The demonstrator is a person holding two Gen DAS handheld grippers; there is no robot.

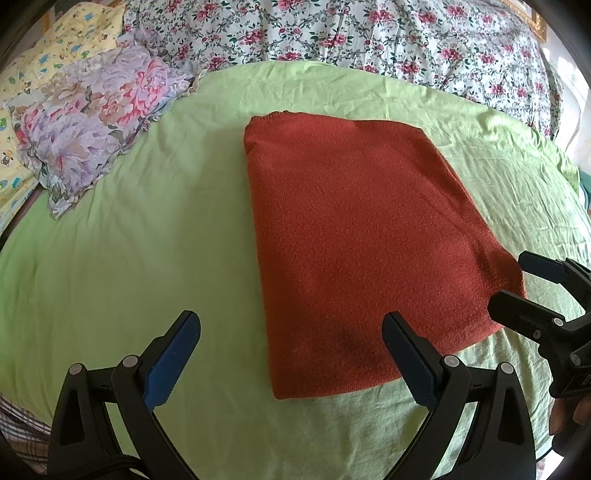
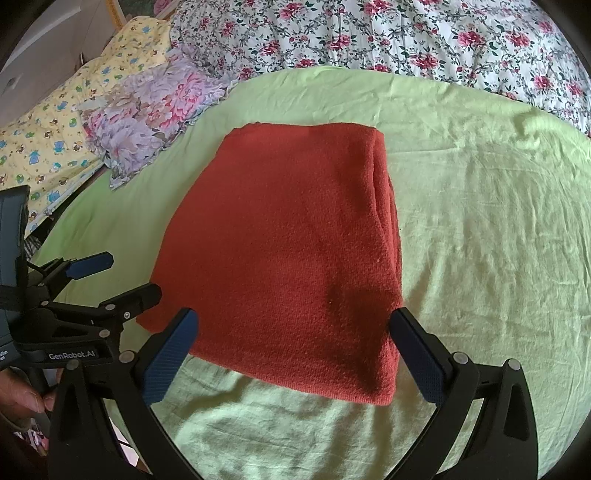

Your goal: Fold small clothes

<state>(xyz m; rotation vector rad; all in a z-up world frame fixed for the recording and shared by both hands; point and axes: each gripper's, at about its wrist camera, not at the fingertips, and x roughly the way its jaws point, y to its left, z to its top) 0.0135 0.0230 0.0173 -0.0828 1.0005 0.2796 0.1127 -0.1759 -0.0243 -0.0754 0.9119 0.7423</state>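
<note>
- Far left, at 9 to 10 o'clock: yellow cartoon-print bedding [image 1: 55, 48] and a frilled floral pillow [image 1: 92, 122], well apart from the work.
- Left gripper [image 1: 291, 354]: jaws spread wide, holding nothing, hovering over the near-left corner of the garment at 6 o'clock.
- Centre: rust-red knit sweater [image 1: 351, 229] lying flat on the green bed sheet [image 1: 129, 258], already folded into a thick rectangle, layered edges stacked along its right side in the right wrist view.
- Right gripper [image 2: 291, 350]: jaws likewise wide apart and empty, straddling the near edge of the sweater at 6 o'clock.
- Step in hand, by judgement: side folds done, final half-fold pending; next move calls for pinching both near corners through all layers and carrying them toward 12 o'clock.
- Edges and room: plenty of bare sheet at 3 o'clock and 9 o'clock; rose-print quilt [image 2: 406, 33] bordering at 12 o'clock, leaving only a modest strip beyond the far edge.
</note>
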